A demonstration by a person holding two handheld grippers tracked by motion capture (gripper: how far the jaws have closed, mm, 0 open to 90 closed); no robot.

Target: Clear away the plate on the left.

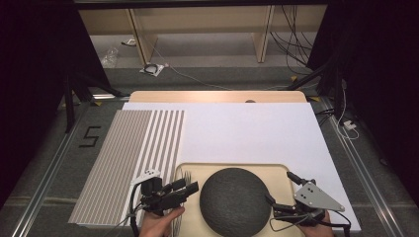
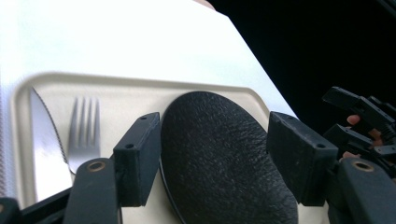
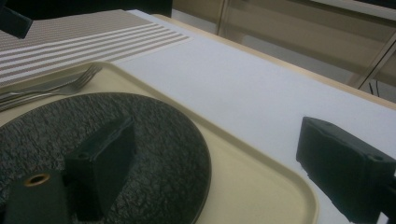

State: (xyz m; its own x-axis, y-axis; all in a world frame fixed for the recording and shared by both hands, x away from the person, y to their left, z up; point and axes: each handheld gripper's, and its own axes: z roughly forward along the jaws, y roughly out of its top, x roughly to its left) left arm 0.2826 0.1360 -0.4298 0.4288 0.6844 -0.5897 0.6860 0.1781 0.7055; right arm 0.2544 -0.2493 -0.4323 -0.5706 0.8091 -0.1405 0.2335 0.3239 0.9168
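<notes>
A dark round textured plate lies flat in a beige tray at the near edge of the table. A fork and a knife lie in the tray's left part. My left gripper hovers over the tray's left side with its jaws open; in the left gripper view the plate shows between and below them, untouched. My right gripper stands open at the plate's right rim. One of its jaws is over the plate, the other over the tray's rim.
The tray rests on a white mat covering most of the tabletop. A striped placemat lies to the left of the tray. Beyond the table's far edge there are floor cables and wooden shelving.
</notes>
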